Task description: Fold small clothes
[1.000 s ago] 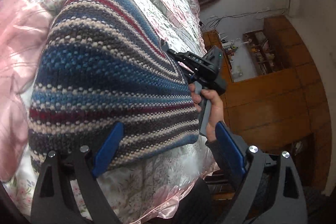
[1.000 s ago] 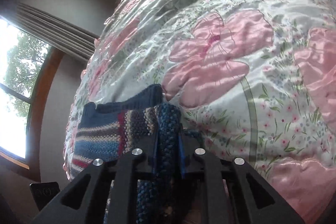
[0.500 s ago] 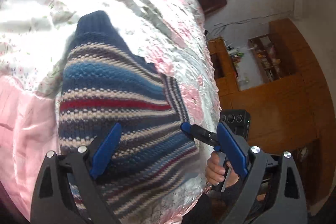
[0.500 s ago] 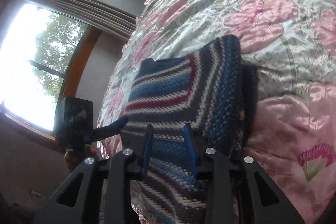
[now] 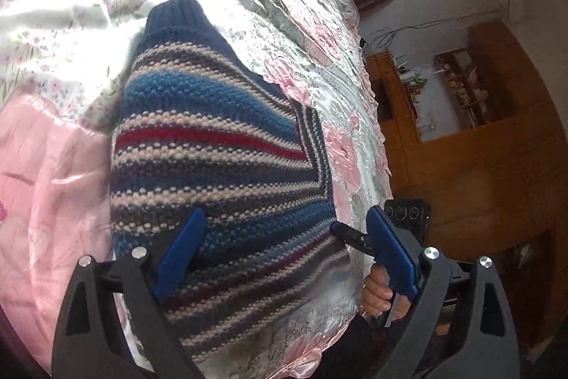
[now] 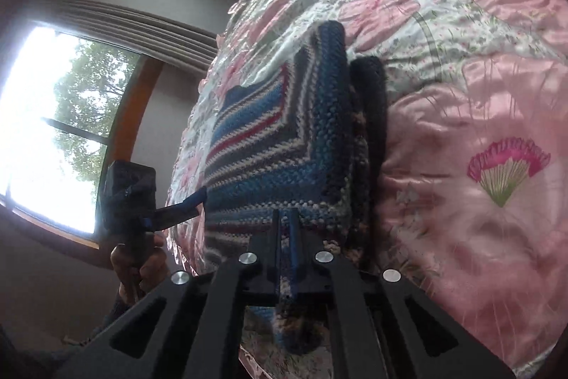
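My striped sweater point(image 5: 220, 166) lies folded on the flowery bed cover point(image 5: 64, 166).

My left gripper point(image 5: 284, 247) is spread wide and holds nothing; one blue finger point(image 5: 179, 251) is over the sweater's near end. My right gripper point(image 6: 284, 223) is pinched on the sweater's near edge, its fingers almost together. A dark collar point(image 5: 177, 13) sticks out at the far end.

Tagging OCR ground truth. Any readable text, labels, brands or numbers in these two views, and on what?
None can be read in either view.
striped sweater: knit pattern only, no tag showing.
floral quilt: printed and embroidered flowers, no lettering.
wooden shelves: small items, possibly labelled, too small and blurred to read.
left tool and right tool: no markings visible.
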The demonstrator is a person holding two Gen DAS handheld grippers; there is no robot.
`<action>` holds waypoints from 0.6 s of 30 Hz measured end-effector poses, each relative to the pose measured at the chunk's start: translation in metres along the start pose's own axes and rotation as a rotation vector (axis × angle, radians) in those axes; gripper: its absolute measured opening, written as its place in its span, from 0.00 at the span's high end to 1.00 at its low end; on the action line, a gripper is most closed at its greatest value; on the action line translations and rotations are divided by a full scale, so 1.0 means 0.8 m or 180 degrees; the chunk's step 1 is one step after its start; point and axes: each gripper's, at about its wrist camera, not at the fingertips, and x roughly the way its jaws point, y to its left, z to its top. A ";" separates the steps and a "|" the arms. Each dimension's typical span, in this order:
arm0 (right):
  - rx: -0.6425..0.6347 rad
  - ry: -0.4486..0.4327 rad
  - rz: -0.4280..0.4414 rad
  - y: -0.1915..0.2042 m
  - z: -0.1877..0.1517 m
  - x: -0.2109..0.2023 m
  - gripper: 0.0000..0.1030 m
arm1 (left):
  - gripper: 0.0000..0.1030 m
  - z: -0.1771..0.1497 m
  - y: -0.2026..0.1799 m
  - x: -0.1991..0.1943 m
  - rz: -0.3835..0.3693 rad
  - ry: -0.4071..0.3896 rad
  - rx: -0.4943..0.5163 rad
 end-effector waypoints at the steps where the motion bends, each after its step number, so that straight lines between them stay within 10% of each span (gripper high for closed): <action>1: 0.0081 -0.0006 0.0013 -0.010 -0.001 0.001 1.00 | 0.12 0.000 0.002 0.000 -0.0016 -0.0009 -0.0022; 10: -0.0054 -0.0164 0.0139 0.031 -0.045 -0.030 0.94 | 0.11 -0.061 -0.030 -0.033 0.0133 0.0048 0.0336; 18: 0.0253 -0.0222 -0.0027 -0.004 -0.062 -0.015 0.93 | 0.10 -0.083 0.049 -0.031 -0.0007 -0.0080 -0.0372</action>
